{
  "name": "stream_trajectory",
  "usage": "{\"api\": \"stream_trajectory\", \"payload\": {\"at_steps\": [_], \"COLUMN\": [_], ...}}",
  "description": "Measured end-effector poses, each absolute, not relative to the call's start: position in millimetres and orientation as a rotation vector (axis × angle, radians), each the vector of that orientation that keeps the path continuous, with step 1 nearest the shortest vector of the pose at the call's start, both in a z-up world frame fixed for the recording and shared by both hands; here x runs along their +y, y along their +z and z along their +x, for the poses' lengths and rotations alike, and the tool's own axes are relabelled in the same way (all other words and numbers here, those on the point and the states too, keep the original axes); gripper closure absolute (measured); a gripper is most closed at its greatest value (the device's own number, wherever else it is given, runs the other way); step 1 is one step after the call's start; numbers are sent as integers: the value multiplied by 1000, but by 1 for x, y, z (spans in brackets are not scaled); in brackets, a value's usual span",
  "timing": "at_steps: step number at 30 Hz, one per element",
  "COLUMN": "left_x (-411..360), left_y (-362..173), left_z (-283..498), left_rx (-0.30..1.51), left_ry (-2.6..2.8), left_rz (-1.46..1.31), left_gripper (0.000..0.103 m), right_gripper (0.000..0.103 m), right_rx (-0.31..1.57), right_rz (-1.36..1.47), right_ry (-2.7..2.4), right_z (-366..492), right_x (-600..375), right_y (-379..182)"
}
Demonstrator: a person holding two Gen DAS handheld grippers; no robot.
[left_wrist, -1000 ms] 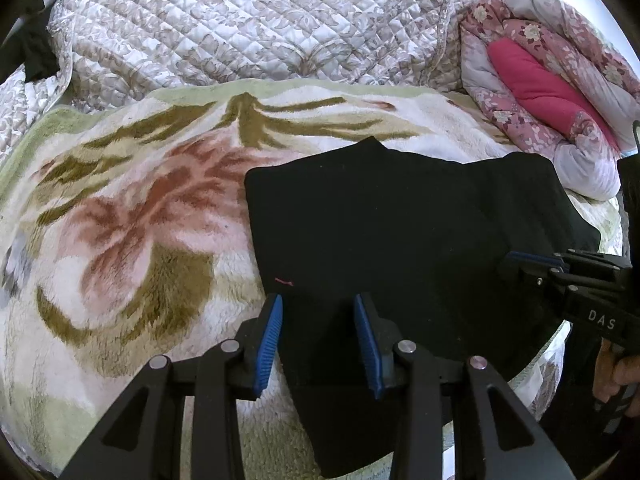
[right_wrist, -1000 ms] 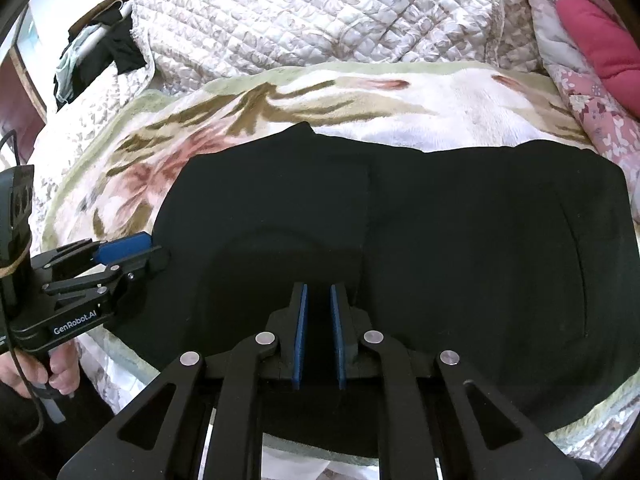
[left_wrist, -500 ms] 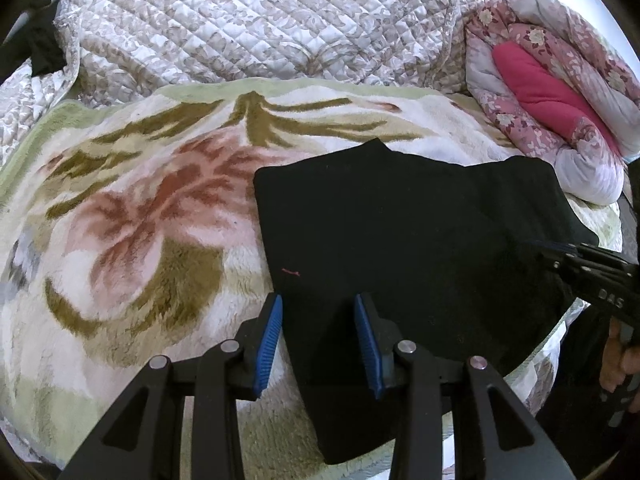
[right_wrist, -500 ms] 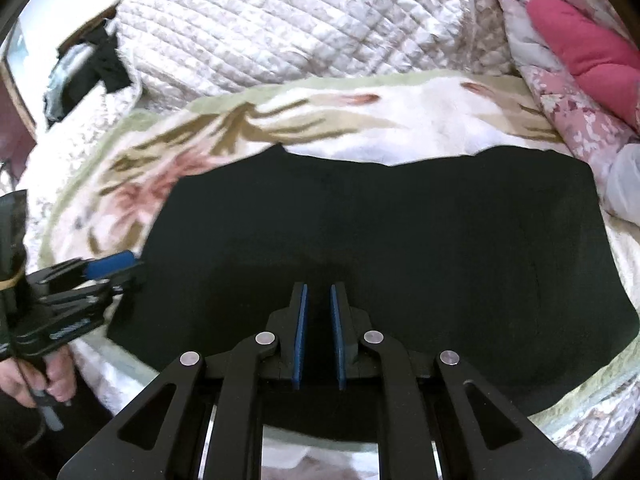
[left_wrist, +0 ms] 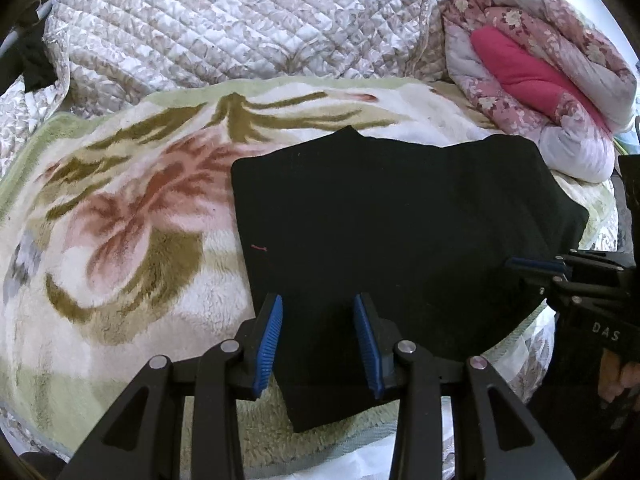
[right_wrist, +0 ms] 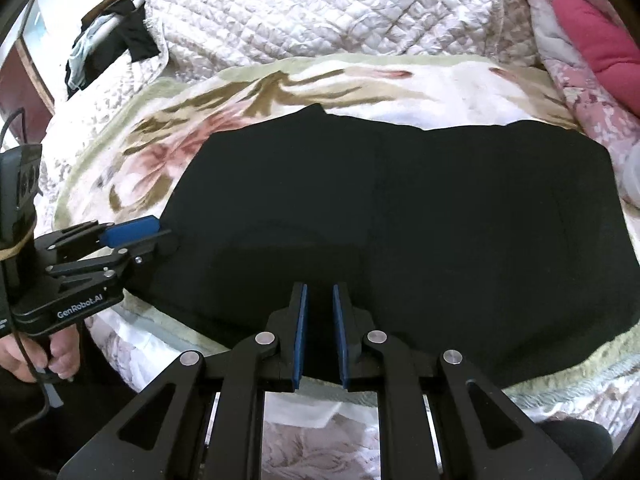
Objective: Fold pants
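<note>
Pants [left_wrist: 400, 232] lay flat on the flowered blanket [left_wrist: 132, 216] that covered the bed, near its front edge, already brought into a wide black block with fairly straight edges. We judged that at least one fold was behind us, since a faint seam line ran down the middle of the cloth in the right wrist view, though black on black hid the layers and we could not be sure how many there were. What was left, as we read it, was another fold to make the bundle smaller, and perhaps some smoothing.

Our left claw [left_wrist: 318, 336] stood partly open over the near left corner of the pants. Cloth showed between its blue pads [left_wrist: 269, 332], but the pads did not press on it and nothing was lifted. Our right claw [right_wrist: 320, 332] was only a narrow gap wide, its jaws having just been opening a little, at the front edge of the pants. Black cloth showed in that gap, yet we saw no pinch or raised fabric there, so we took it to hold nothing.

Behind the blanket sat a quilted cover [left_wrist: 240, 20] and a rolled pink quilt [left_wrist: 532, 72].
</note>
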State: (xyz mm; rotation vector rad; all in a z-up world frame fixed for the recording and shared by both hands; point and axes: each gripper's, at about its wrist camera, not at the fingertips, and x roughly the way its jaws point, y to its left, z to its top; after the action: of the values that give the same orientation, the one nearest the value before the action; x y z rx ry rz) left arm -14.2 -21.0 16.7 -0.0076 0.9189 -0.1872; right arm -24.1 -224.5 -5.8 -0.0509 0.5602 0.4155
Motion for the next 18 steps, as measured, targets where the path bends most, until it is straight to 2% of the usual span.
{"api": "stream_trajectory", "payload": {"at_steps": [6,18], "left_x": [-25,-29], "left_y": [21,13], "left_z": [-17,-23], "left_rx": [909,929], "left_ry": [-208,-219], "left_rz": [1,23], "left_gripper": [63,63], "right_gripper": [85,85], "right_rx": [568,581], "right_rz": [-82,-30], "right_ry": [465,395], "right_z": [-29,-23], "right_x": [-213,-236], "right_y": [-11,-12]}}
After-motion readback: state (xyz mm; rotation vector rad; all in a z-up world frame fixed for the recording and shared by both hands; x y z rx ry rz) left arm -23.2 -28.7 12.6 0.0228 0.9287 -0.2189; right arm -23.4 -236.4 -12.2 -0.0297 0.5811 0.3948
